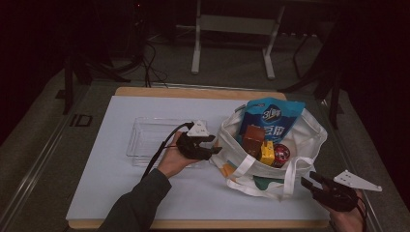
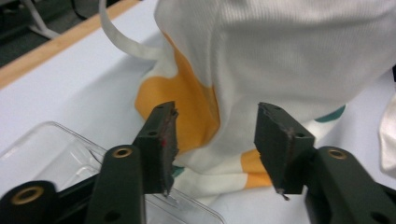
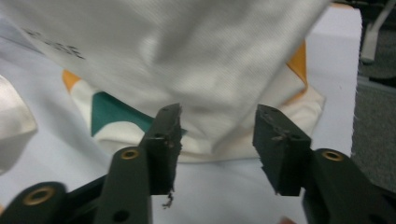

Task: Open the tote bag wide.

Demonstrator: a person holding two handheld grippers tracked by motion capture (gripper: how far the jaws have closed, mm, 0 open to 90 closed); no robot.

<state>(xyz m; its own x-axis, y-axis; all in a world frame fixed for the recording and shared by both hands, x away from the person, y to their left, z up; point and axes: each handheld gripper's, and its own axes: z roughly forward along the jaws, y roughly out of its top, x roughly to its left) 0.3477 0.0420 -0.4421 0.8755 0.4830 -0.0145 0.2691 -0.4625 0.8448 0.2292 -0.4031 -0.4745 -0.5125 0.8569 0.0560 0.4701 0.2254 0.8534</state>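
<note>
Clear tray: a clear rectangular plastic tray (image 1: 154, 140) lay on the white-topped table (image 1: 121, 193), just behind and beneath the left fingers.
Left gripper: the left gripper (image 1: 216, 144) stood beside the bag's left wall; its fingers (image 2: 161, 140) were apart with nothing pinched, the cloth lying just past the tips.
Bag: a white cloth tote bag with orange and teal patches (image 1: 270, 166) sat between the two sets of fingers, mouth open, holding a blue snack pouch (image 1: 271, 116), a brown box (image 1: 253, 139), a yellow box (image 1: 267, 152) and a red round tin (image 1: 282, 153).
Handling: soft, limp and probably light cloth that would sag and fold; the rim or white straps (image 1: 292, 176) looked like the best hold.
Right gripper: the right gripper (image 1: 309, 181) hovered near the bag's front right corner; its fingers (image 3: 163, 140) were spread and empty, the fabric just ahead.
</note>
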